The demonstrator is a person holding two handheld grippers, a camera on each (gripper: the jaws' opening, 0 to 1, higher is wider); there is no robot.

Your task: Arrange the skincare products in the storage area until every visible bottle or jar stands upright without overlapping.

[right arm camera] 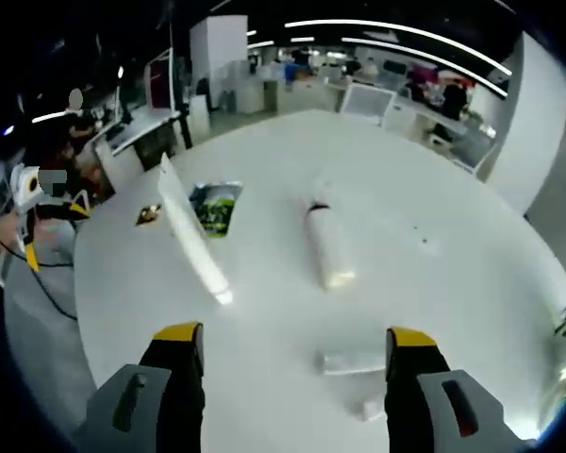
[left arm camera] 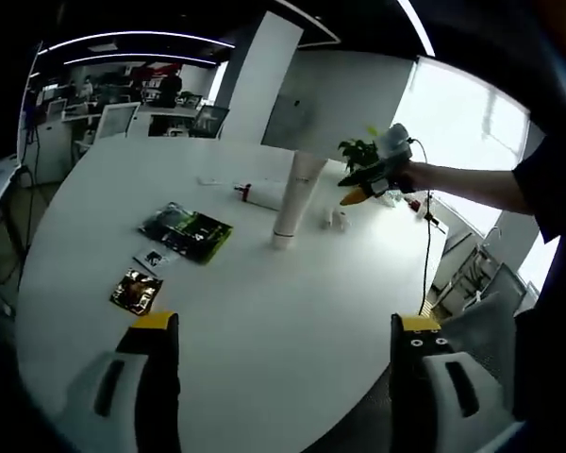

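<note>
My left gripper (left arm camera: 283, 354) hovers over the near edge of the round white worktop (left arm camera: 264, 311), jaws spread wide with nothing between them; my right gripper (right arm camera: 297, 363) is likewise released and empty above the worktop's far side. In the left gripper view a tall white tube (left arm camera: 297, 198) stands upright on its cap near the middle; behind it a white bottle with a dark red band (left arm camera: 259, 194) lies on its side; two small white items (left arm camera: 335, 219) sit just beside the tube, too small to identify. That view also catches my right gripper (left arm camera: 373, 179) from outside, held in my hand beyond the tube, and a green plant (left arm camera: 358, 151) behind it. In the right gripper view the same tube (right arm camera: 193, 231) appears slanted by the lens; the bottle (right arm camera: 325, 245) lies flat, apart from it; a small white tube (right arm camera: 354, 361) lies between my jaws' line, with a tiny white piece (right arm camera: 371, 410) near it. A green packet (left arm camera: 189, 231) and a dark gold sachet (left arm camera: 137, 291) lie flat, left of the tube.
</note>
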